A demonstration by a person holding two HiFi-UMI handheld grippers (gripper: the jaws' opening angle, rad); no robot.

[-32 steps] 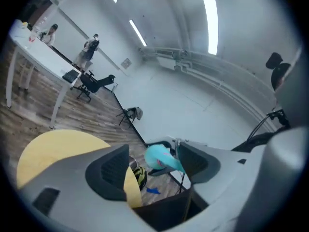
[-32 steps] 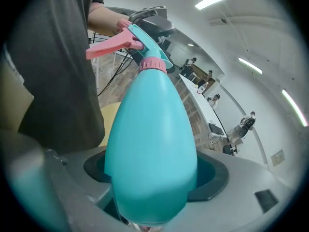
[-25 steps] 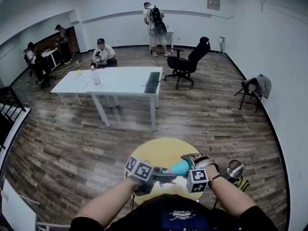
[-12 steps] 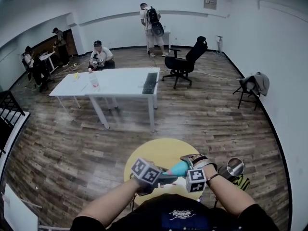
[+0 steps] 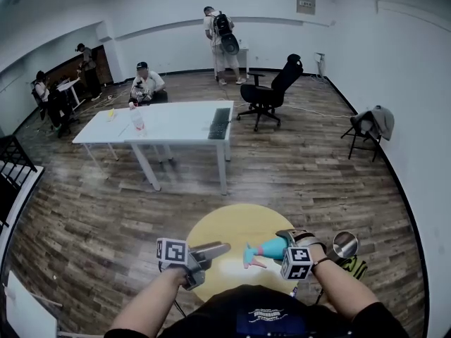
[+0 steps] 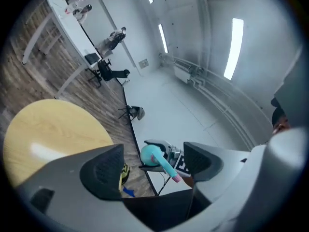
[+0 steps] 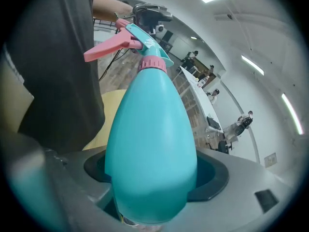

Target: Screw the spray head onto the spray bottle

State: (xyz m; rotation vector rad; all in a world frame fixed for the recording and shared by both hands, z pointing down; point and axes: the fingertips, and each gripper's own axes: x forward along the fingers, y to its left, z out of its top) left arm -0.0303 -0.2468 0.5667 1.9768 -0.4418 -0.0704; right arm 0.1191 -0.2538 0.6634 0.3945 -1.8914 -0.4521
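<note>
My right gripper [image 5: 280, 246] is shut on a teal spray bottle [image 5: 271, 246], held over the near edge of a round yellow table [image 5: 232, 225]. In the right gripper view the bottle [image 7: 150, 139] fills the space between the pads. Its pink collar [image 7: 152, 63] and the spray head with its pink trigger [image 7: 112, 46] sit on the neck and point toward my body. My left gripper [image 5: 213, 250] hangs to the bottle's left, apart from it. Its jaws have just been opening and stand wide with nothing between them. In the left gripper view the bottle [image 6: 155, 157] shows beyond the pads [image 6: 104, 170].
A long white table [image 5: 176, 115] with a keyboard [image 5: 220, 121] stands in mid-room, with a black office chair [image 5: 271, 91] behind it. A chair with clothing [image 5: 372, 127] stands by the right wall. Several people are at the back. A round metal object [image 5: 344, 244] lies right of my right hand.
My left gripper has come off the spray head and moved left, away from the bottle, with its jaws now wider. The right gripper still holds the bottle, shifted slightly.
</note>
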